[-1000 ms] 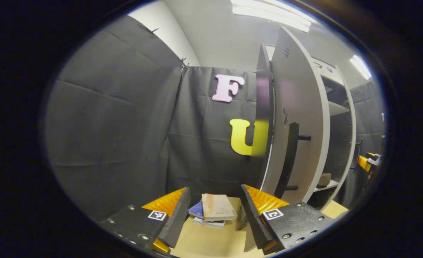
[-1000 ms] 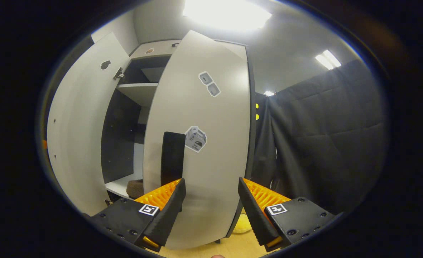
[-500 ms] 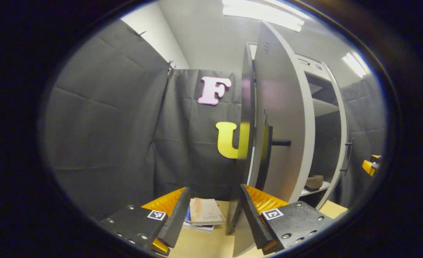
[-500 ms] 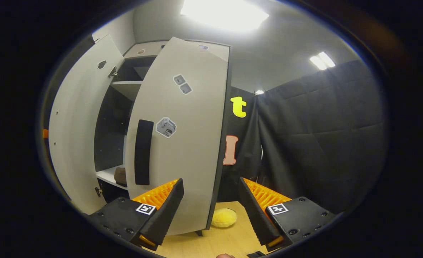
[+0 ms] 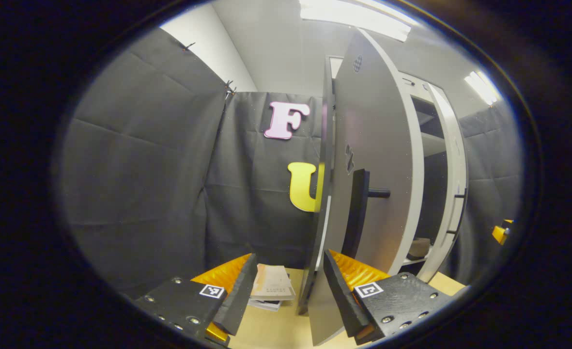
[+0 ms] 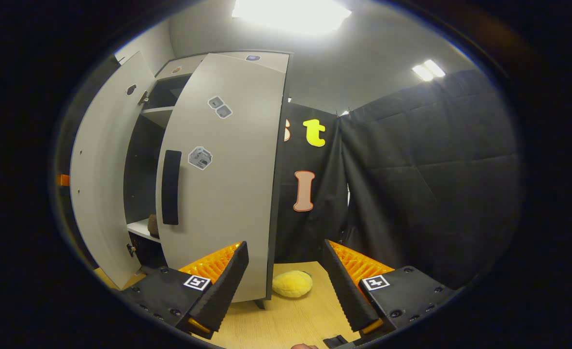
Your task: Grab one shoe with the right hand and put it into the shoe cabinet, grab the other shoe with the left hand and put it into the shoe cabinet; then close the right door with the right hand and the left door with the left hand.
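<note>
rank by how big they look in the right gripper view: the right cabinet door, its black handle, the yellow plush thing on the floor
1. right cabinet door, by far the largest.
2. black handle and yellow plush look about alike: the handle is long and narrow, the plush rounder and nearer the camera, so I won't rank them.

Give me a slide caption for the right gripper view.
Open right gripper facing the half-closed right door; yellow plush on the floor.

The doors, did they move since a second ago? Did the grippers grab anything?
Yes. The right door has swung further toward shut, narrowing the gap over the shelf. In the left gripper view, the left door now slides between the left gripper's fingers, edge-on. In its own view the right gripper has slid off its door. Nothing was grabbed: both grippers stay open. A shoe still sits inside.
</note>
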`<state>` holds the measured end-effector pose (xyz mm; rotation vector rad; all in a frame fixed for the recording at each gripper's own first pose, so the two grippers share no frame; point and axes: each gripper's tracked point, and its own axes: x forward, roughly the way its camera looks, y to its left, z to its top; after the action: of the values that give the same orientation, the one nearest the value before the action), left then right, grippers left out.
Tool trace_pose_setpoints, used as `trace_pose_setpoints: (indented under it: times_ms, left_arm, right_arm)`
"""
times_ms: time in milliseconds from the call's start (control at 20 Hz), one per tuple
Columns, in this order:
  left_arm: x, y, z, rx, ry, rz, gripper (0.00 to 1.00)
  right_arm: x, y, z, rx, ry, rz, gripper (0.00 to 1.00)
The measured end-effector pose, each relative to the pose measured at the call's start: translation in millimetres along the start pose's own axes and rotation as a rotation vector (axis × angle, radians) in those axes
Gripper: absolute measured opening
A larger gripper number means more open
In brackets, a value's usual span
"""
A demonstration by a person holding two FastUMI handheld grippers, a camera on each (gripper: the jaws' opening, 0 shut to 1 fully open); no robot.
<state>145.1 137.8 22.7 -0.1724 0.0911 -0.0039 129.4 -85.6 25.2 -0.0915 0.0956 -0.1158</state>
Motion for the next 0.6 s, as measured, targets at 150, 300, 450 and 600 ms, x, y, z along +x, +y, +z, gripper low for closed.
trace_pose_setpoints:
  times_ms: [150,300,450,600]
  left_arm:
    - [-1.2,-21.2,-0.9,0.012,0.002,-0.033,0.81]
    - [-0.6,-46.7,-2.6,-0.001,0.0,-0.072,0.81]
    - [4.9,-73.7,-7.0,-0.024,-0.001,-0.11,0.81]
    - [12.8,-104.6,-11.1,-0.024,0.003,-0.147,0.81]
  right_arm:
    - [0.9,-3.3,-1.8,0.001,0.006,0.009,0.98]
    - [1.5,-4.5,-1.4,-0.002,0.007,0.022,0.98]
    - [-0.8,-5.1,0.1,-0.017,0.003,0.025,0.98]
    - [-1.7,-8.6,0.7,-0.028,0.007,0.015,0.98]
